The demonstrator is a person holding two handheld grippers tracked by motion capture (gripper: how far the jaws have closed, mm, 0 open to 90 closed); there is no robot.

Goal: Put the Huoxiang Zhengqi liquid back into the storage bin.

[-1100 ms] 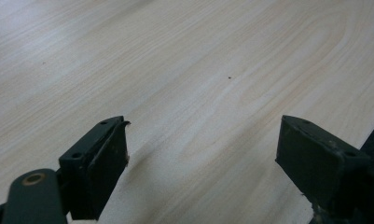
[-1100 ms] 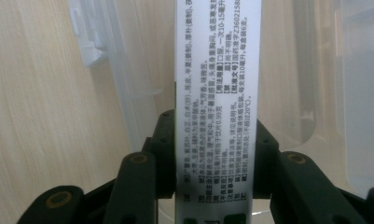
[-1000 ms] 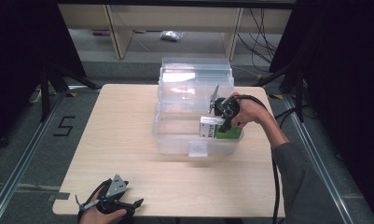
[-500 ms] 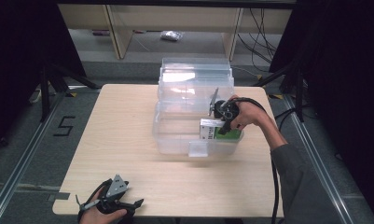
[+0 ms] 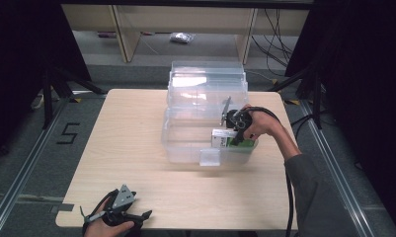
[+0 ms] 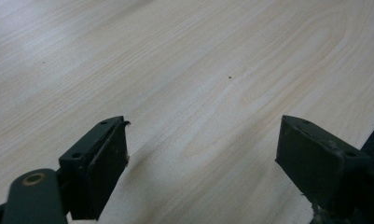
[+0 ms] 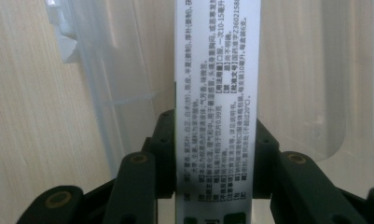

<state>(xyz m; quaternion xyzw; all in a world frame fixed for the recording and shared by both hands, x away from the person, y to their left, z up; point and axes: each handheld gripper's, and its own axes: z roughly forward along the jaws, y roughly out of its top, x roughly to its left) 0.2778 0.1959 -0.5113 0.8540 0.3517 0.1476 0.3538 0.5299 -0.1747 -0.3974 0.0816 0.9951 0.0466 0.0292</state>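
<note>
While the left gripper [image 5: 117,213] idles open-fingered at the counter's [image 5: 116,143] near edge, the right gripper [image 5: 233,132] clamps a white-and-green carton [image 5: 224,139] inside the clear bin [image 5: 185,143], seemingly to set it down.

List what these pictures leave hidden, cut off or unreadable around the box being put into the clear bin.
- Box, right gripper view: its lower end is cut off by the bottom edge, its upper end by the top edge; the sides under the fingers are covered.
- Box print, high view: too small to read.
- Clear bin floor under the box, high view: hidden by the right gripper and hand.
- Left gripper, high view: hand cut off by the bottom edge.
</note>
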